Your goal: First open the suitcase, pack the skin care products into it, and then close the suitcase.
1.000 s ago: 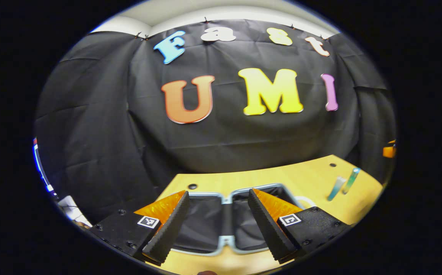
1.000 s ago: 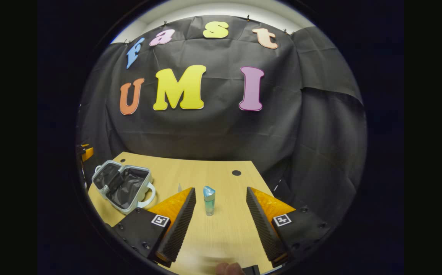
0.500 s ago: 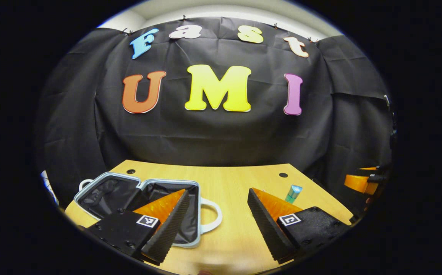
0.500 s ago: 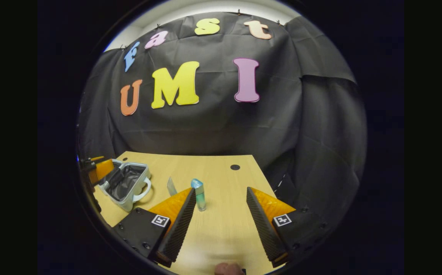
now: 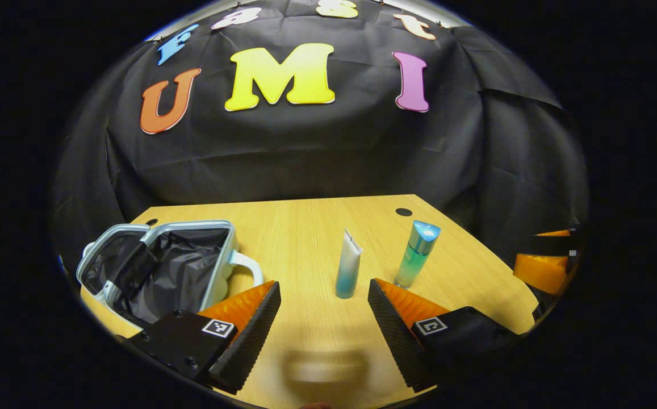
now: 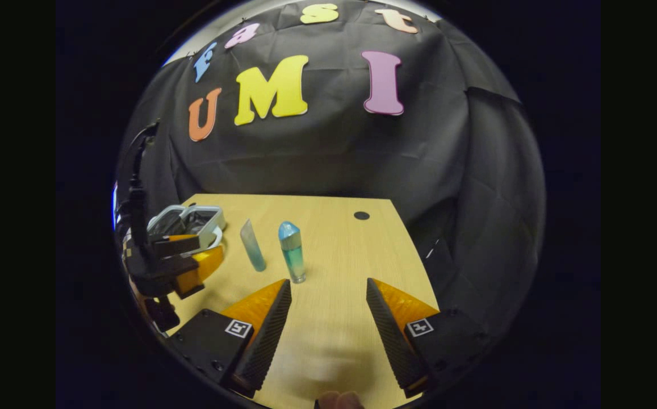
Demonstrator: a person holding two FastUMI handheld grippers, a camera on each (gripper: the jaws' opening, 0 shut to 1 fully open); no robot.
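A small pale-rimmed suitcase (image 5: 158, 267) lies open on the wooden table (image 5: 305, 227), its dark lining showing, left of my left gripper (image 5: 323, 286). That gripper is open and empty, and a white-to-teal tube (image 5: 348, 264) stands upright just beyond its fingers. A teal bottle (image 5: 417, 254) stands to the tube's right. In the right gripper view, my right gripper (image 6: 328, 282) is open and empty, with the bottle (image 6: 291, 250) and tube (image 6: 252, 245) ahead to its left. The left gripper (image 6: 180, 267) hovers in front of the suitcase (image 6: 189, 218).
The black cloth wall runs behind the table. A cable hole (image 5: 403, 212) sits near the far right corner of the table, whose right edge (image 6: 419, 261) slants away. The right gripper (image 5: 544, 261) shows at the far right. A fingertip (image 6: 339, 400) shows at the bottom.
The left gripper has swung right from over the open suitcase to face the tube and bottle. It now shows in front of the suitcase in the right gripper view. Both grippers stay open.
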